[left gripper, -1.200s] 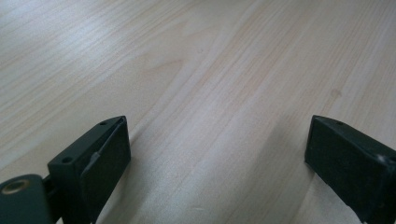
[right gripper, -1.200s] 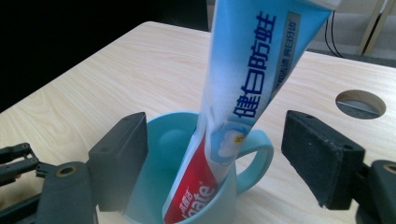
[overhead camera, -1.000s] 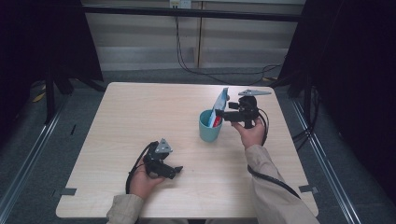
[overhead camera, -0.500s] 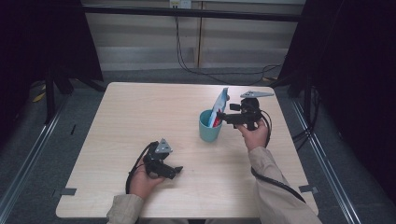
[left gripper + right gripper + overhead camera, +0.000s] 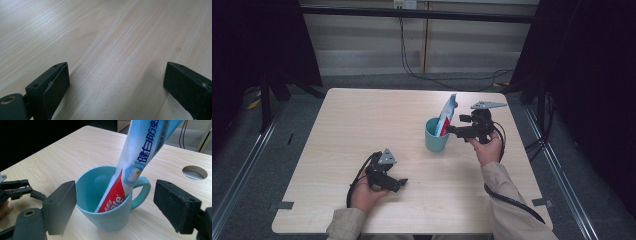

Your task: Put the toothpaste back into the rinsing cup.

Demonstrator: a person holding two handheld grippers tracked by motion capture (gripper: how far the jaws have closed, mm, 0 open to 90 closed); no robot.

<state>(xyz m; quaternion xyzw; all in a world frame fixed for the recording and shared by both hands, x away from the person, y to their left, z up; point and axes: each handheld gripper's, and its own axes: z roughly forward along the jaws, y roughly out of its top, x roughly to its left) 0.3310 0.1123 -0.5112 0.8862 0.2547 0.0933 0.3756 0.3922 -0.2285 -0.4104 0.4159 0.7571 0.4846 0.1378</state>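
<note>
With the toothpaste tube (image 5: 140,157) leaning inside the cup (image 5: 110,217), the empty, wide-open right gripper (image 5: 125,202) is best drawn clear of the cup, while the left gripper (image 5: 117,85) is held open, well apart from it.

A teal ceramic-looking mug with a loop handle (image 5: 110,202) stands upright on the pale wood-grain worktop (image 5: 362,130), right of centre and toward the far side; its handle points away from the right gripper's camera; a blue, white and red toothpaste tube (image 5: 140,157) stands inside it, lower end at the bottom of the mug, leaning against the rim, its upper part rising well above the mug and tilting toward the far right.
</note>
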